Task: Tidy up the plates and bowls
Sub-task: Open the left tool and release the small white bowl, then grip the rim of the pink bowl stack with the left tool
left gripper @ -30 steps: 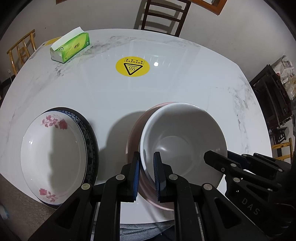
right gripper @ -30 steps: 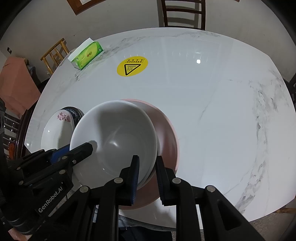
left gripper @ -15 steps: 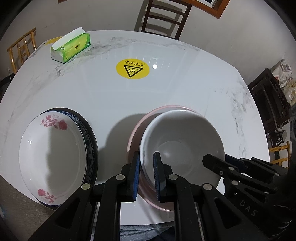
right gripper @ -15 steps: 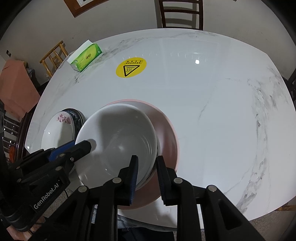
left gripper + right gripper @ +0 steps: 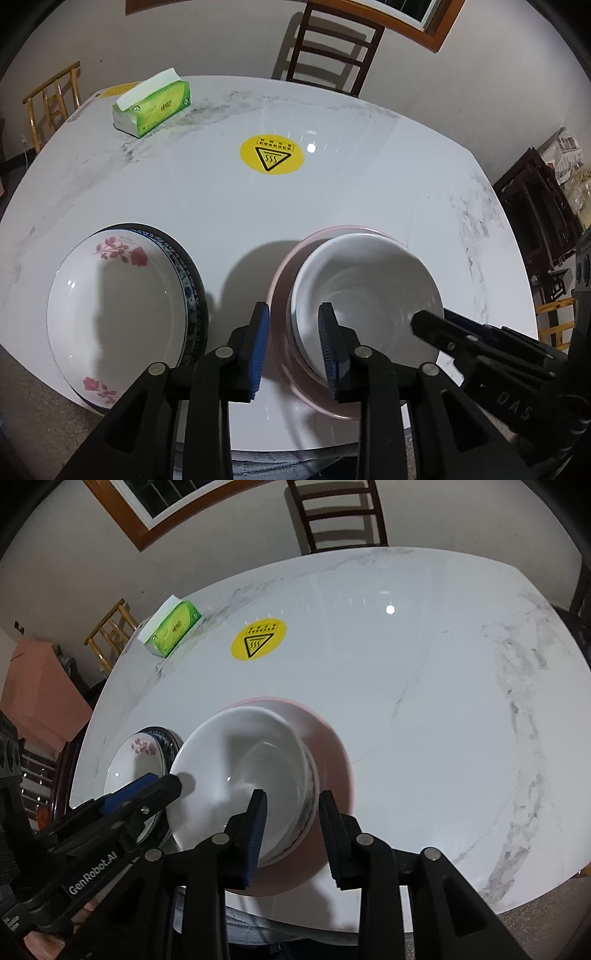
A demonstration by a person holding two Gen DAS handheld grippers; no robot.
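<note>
Both your jaws have just been opening and now stand spread, each around the rim of the white bowl [image 5: 364, 295] sitting in the pink plate [image 5: 328, 753] on the desk [image 5: 258, 206]. It looks hard, smooth, slippery and breakable, so pinch it by the rim.

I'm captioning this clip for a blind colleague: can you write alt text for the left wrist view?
The left gripper, jaws just opening, straddles the rims of a white bowl nested in a pink bowl on a white marble table.
</note>
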